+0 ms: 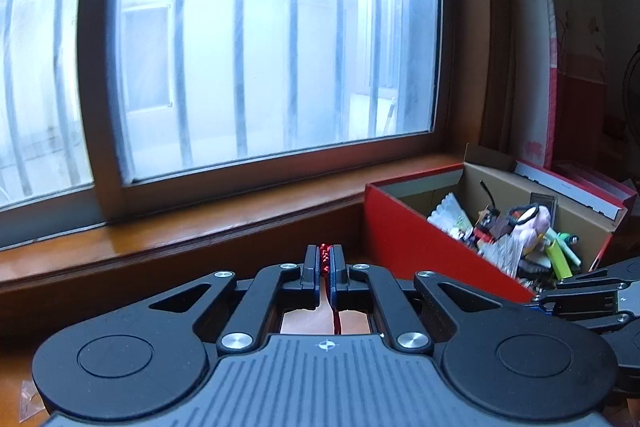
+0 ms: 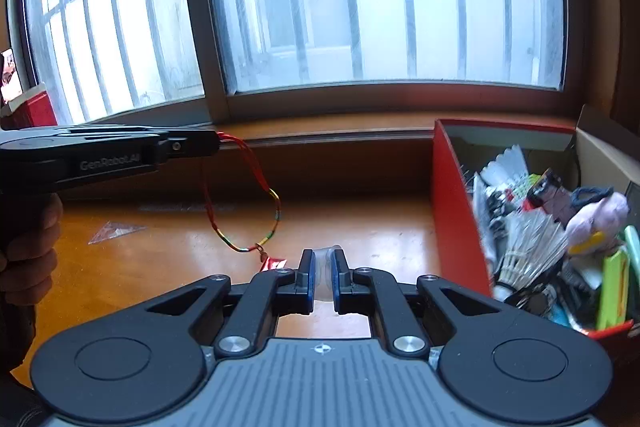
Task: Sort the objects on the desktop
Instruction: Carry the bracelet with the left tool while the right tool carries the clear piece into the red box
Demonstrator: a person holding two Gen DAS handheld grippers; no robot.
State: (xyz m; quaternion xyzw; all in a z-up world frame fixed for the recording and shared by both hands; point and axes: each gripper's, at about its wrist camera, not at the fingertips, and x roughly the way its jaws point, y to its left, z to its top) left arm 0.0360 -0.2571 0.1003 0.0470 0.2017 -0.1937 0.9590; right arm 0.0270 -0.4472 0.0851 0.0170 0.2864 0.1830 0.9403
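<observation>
The left gripper (image 2: 218, 143) is clamped on a limp, featherlight red cord bracelet (image 2: 244, 203), dangling left of the red box (image 2: 452, 211). A small clear, likely slippery plastic piece (image 2: 323, 267) is pinched in the right gripper (image 2: 322, 267); the cord is best held by its knotted end.

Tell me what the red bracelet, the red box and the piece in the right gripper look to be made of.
Red bracelet: braided cord, matte; hangs limp, coloured thread bands.
Red box: cardboard; brown raw inside, smooth red outside.
Piece in the right gripper: probably soft clear plastic; translucent, glossy.

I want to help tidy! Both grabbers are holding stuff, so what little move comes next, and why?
Probably carry both over the red box and let go. The left gripper pinches a red braided cord dangling above the desk; the right gripper holds a small clear piece. The box sits right beside them.
</observation>
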